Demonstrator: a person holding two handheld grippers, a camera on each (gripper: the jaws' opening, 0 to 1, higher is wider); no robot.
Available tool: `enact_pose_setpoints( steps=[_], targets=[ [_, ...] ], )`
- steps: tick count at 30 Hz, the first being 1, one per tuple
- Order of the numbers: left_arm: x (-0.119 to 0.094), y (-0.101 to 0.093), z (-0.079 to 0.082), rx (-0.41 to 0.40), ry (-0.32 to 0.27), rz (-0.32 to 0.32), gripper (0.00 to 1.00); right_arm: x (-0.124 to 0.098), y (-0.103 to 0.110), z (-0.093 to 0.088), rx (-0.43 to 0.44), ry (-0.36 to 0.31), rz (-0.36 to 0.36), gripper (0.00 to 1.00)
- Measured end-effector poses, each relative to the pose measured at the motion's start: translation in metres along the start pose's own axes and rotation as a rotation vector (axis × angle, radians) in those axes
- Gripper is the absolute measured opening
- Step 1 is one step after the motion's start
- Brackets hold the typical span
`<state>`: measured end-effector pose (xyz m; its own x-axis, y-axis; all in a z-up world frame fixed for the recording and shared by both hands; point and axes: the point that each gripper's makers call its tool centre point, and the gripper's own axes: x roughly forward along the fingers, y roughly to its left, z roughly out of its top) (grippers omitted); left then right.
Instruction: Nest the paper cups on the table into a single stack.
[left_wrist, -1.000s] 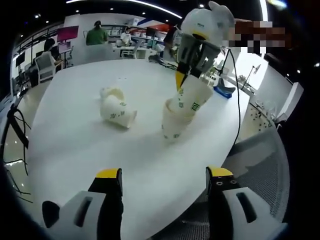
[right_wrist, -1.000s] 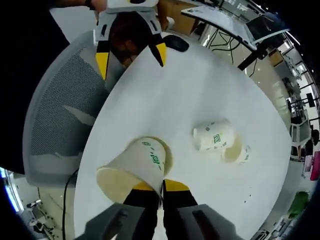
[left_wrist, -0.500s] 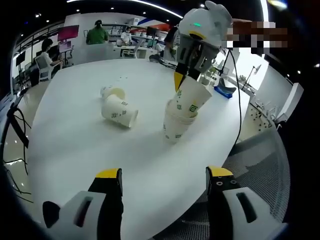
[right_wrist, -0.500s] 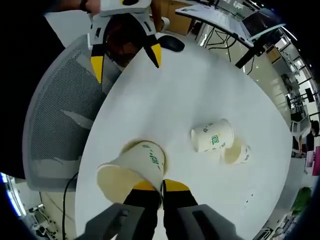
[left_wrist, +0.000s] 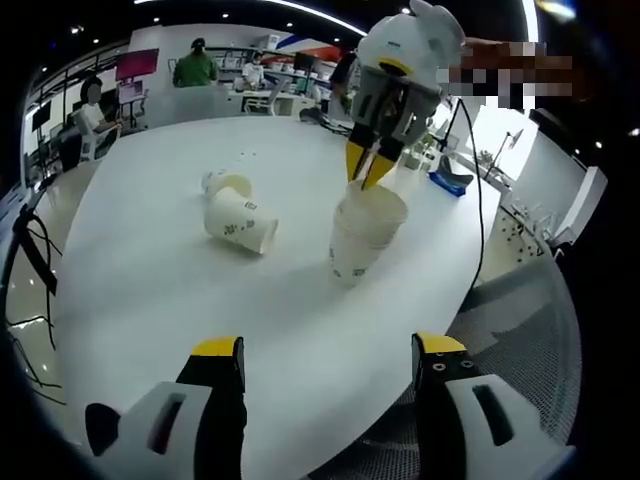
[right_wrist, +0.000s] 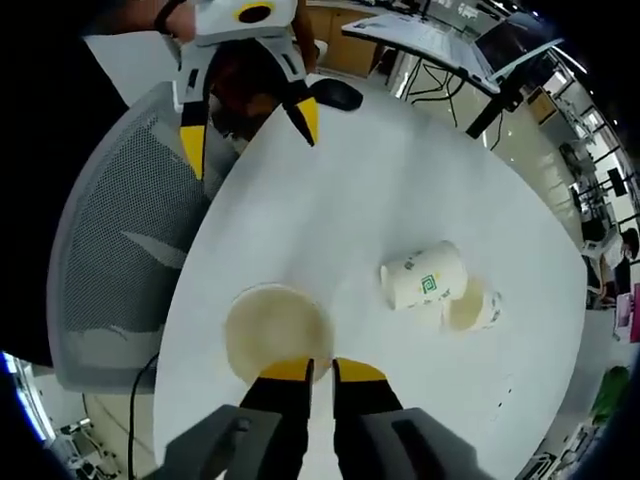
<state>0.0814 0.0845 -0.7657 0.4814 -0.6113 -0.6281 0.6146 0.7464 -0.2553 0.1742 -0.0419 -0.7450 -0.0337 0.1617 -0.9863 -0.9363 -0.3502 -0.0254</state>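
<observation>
Right gripper (right_wrist: 321, 370) jaws barely parted above cup stack (right_wrist: 276, 333); left gripper (left_wrist: 328, 365) gapes wide, empty.

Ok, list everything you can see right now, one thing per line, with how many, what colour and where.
Cup stack: one, white with green print, upright near the table edge, under the right gripper.
Loose cups: two, white with green print, on their sides, touching, mid-table.
Table: one, white, round-edged.
Chair: one, grey mesh, beside the table edge.
Mouse: one, dark, at the far table edge in the right gripper view.
Desks and seated people: several, in the background office.
Left gripper: yellow-tipped jaws apart, holding nothing, over the table edge.
Right gripper: yellow-tipped jaws nearly together, just above the stack's rim; whether they still pinch it, I cannot tell.
</observation>
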Motion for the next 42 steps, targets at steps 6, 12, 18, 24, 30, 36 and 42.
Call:
enact_pose_setpoints(
  steps=[6, 12, 18, 24, 30, 36, 42],
  targets=[
    [0.000, 0.002, -0.001, -0.003, 0.003, 0.002, 0.66, -0.007, 0.001, 0.007, 0.059, -0.054, -0.004, 0.10],
    [0.001, 0.002, -0.002, -0.006, 0.004, 0.003, 0.66, -0.016, -0.006, 0.012, 0.154, -0.134, -0.025, 0.20],
    [0.001, 0.007, -0.003, -0.009, 0.006, 0.002, 0.66, -0.017, -0.025, 0.011, 0.291, -0.218, -0.058, 0.32],
    [0.002, 0.009, -0.002, -0.010, 0.008, 0.003, 0.66, -0.018, -0.051, 0.015, 0.478, -0.306, -0.133, 0.39],
    [0.003, 0.010, -0.002, -0.011, 0.010, 0.002, 0.66, -0.011, -0.065, 0.017, 0.640, -0.335, -0.143, 0.52],
    [0.004, 0.009, -0.003, -0.014, 0.011, 0.002, 0.66, 0.003, -0.077, 0.020, 0.818, -0.358, -0.116, 0.56],
    [0.004, 0.010, -0.005, -0.017, 0.015, 0.003, 0.66, 0.023, -0.078, 0.031, 0.933, -0.354, -0.075, 0.55]
  ],
)
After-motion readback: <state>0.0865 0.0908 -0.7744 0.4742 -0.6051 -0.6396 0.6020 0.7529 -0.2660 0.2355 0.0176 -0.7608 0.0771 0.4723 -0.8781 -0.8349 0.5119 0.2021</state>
